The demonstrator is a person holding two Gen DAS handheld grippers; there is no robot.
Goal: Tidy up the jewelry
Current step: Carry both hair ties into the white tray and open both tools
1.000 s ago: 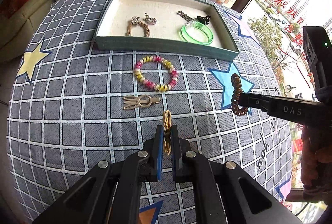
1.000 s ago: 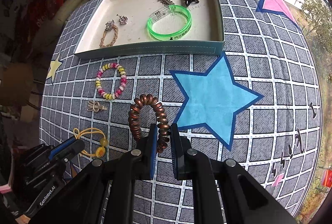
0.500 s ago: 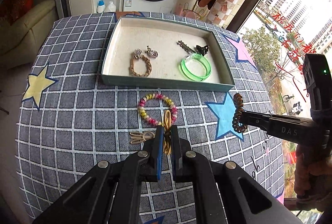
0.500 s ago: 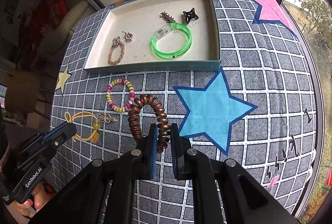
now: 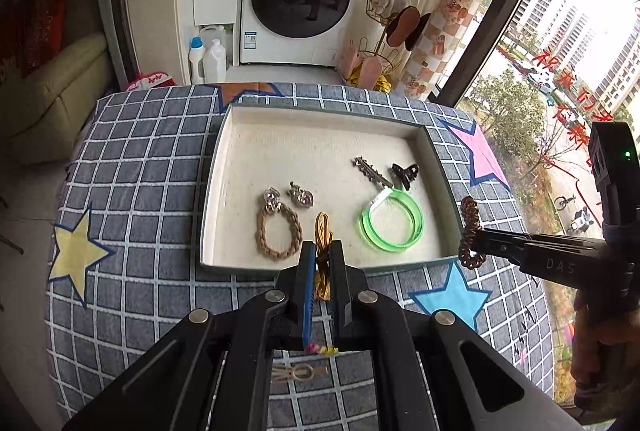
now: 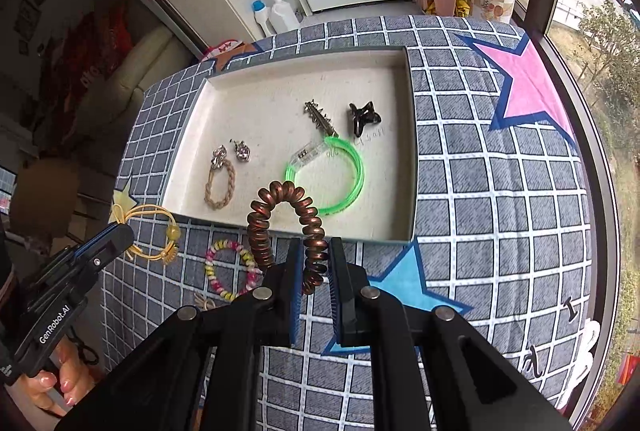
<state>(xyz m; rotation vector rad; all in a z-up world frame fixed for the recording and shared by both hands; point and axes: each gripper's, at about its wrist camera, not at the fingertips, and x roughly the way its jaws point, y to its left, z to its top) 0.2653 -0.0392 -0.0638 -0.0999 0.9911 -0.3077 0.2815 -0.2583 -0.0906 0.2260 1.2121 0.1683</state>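
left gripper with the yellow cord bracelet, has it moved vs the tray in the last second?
Yes. The left gripper, shut on the yellow cord bracelet, went from mid-cloth up and forward to the tray's near wall.

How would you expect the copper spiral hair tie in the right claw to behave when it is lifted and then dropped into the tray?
The copper spiral hair tie arches upright above the right claw, so it is probably springy, not limp. Its open coils suggest that it is light and may bounce slightly on landing in the tray. Its ridged coils probably resist slipping.
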